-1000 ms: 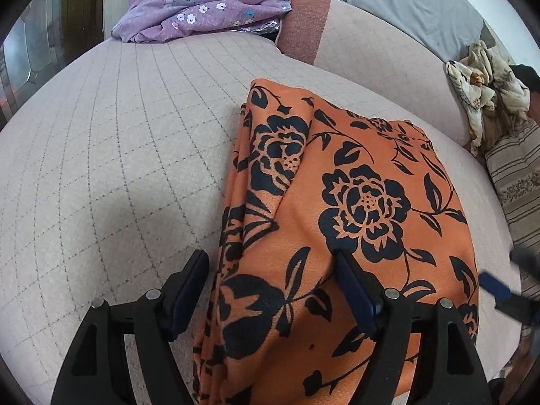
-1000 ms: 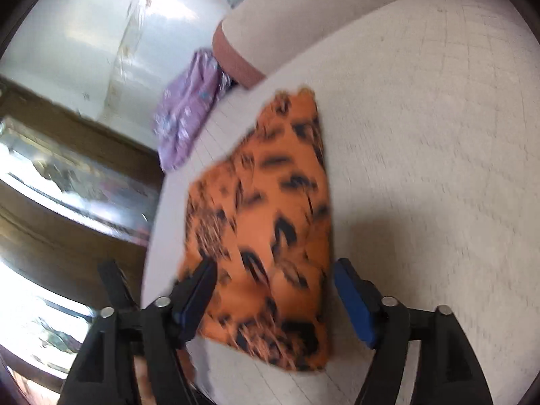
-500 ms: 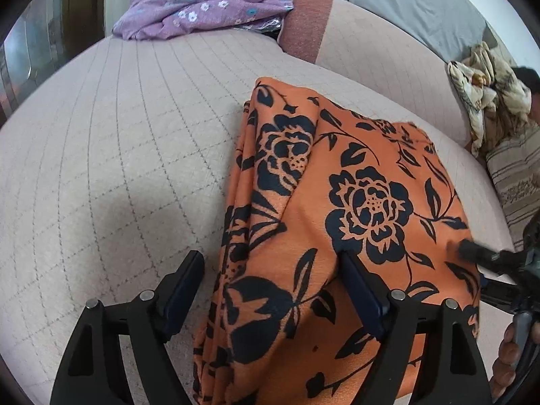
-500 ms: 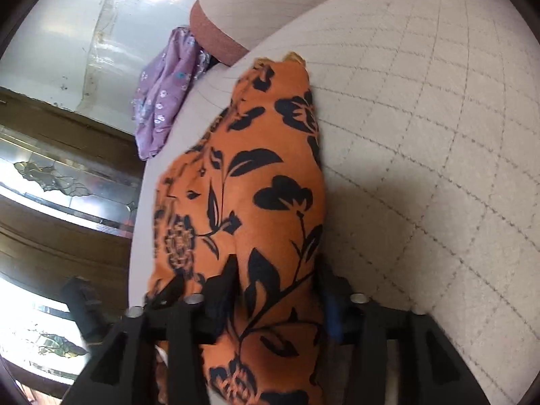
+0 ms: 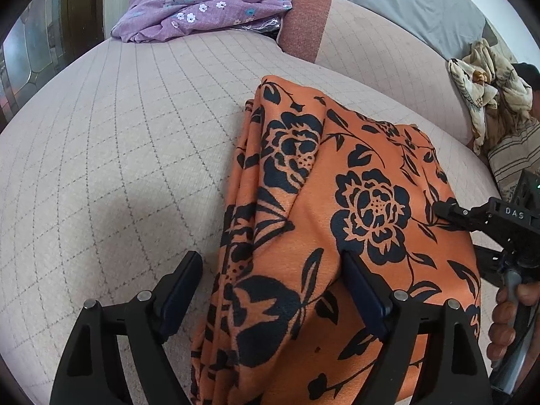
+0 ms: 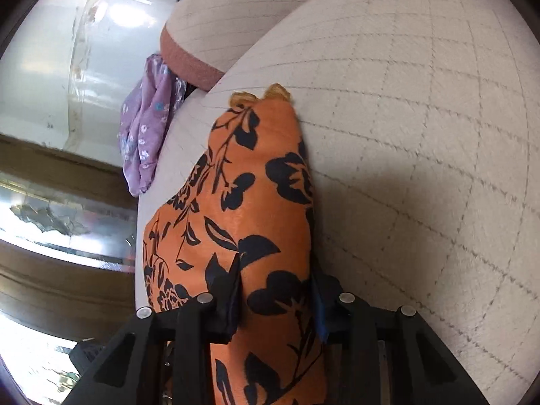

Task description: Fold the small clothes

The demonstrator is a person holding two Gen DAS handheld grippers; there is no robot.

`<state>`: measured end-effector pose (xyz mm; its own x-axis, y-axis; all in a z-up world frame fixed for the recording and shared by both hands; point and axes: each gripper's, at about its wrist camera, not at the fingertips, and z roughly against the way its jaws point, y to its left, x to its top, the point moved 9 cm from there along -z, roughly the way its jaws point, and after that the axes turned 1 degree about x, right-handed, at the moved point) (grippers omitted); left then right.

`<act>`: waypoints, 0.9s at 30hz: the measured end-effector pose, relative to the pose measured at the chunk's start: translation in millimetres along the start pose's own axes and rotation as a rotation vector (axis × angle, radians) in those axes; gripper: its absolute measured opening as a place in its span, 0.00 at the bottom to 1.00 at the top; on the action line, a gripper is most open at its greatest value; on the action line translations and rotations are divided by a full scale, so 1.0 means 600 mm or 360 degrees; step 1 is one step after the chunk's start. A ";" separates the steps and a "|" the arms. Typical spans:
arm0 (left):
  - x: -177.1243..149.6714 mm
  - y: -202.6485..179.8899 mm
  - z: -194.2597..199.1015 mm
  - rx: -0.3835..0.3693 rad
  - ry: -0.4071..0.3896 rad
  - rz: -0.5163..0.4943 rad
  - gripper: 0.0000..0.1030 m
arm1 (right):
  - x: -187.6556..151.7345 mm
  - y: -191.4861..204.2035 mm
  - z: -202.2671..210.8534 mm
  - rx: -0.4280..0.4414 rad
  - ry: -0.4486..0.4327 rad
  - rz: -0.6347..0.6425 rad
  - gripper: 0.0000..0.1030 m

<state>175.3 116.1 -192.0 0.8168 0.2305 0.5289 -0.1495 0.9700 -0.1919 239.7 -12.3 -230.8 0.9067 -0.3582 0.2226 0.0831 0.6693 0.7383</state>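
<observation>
quilted beige sofa seat [image 5: 101,168] fills most of both views. orange floral garment [image 5: 337,236] lies on it, already folded into a narrow multi-layer stack with layered edges showing along its left side; judging by that, the folding of this piece looks mostly done, with maybe one more fold or a move to a pile left. purple floral cloth [image 5: 202,6] sits well apart at the far end of the seat, bunched rather than neat, so it probably counts as work left.

left gripper [image 5: 270,290] has its fingers spread wide, straddling the near left edge of the garment, not pinching. right gripper [image 6: 275,298] is clamped on the garment's near right edge, fabric bunched between the pads.

view differences: left wrist shows the whole top face of the stack, the right gripper's body and the person's hand [image 5: 509,317] at the right edge, plus a crumpled cream cloth [image 5: 486,91] far right. right wrist shows the pinch up close, the garment's far corner with a small yellowish edge, and a wooden cabinet [image 6: 50,219] off the sofa's side.
</observation>
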 end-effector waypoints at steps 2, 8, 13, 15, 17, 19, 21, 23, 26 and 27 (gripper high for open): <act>0.000 0.004 0.001 -0.0004 0.0005 0.0017 0.83 | 0.000 0.018 0.017 -0.0038 -0.0010 0.0078 0.40; -0.002 0.000 0.001 0.0002 -0.0001 0.0013 0.84 | 0.012 0.034 0.039 -0.0089 -0.0068 0.0127 0.63; -0.001 0.002 -0.001 -0.0006 0.0005 0.0029 0.84 | -0.010 0.024 0.034 -0.0089 0.0023 0.0196 0.44; -0.001 0.002 -0.001 -0.0010 0.0009 0.0030 0.84 | -0.008 0.029 0.044 -0.0128 -0.0002 0.0204 0.68; 0.000 0.005 0.002 -0.0016 0.0010 0.0032 0.84 | -0.012 0.027 0.064 -0.0119 -0.0024 0.0152 0.74; 0.001 0.006 0.001 -0.0020 0.0016 0.0041 0.84 | -0.027 0.036 0.086 -0.0080 -0.0055 0.0158 0.74; 0.002 0.006 0.001 -0.0012 0.0022 0.0050 0.84 | -0.049 0.042 0.100 -0.0053 -0.0059 0.0205 0.72; 0.002 0.004 0.001 -0.0018 0.0023 0.0049 0.84 | -0.080 0.039 0.055 -0.0181 0.0114 0.0321 0.39; 0.002 0.008 0.004 -0.0030 0.0015 0.0048 0.84 | -0.078 0.031 0.069 -0.0187 0.0085 0.0281 0.37; 0.000 0.008 0.004 -0.0032 0.0015 0.0050 0.84 | -0.076 0.034 0.075 -0.0207 0.0071 0.0296 0.37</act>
<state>173.3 121.2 -191.1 0.8170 0.2601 0.5146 -0.1641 0.9605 -0.2249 181.5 -11.4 -197.5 0.9286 -0.1934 0.3168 -0.0373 0.8005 0.5981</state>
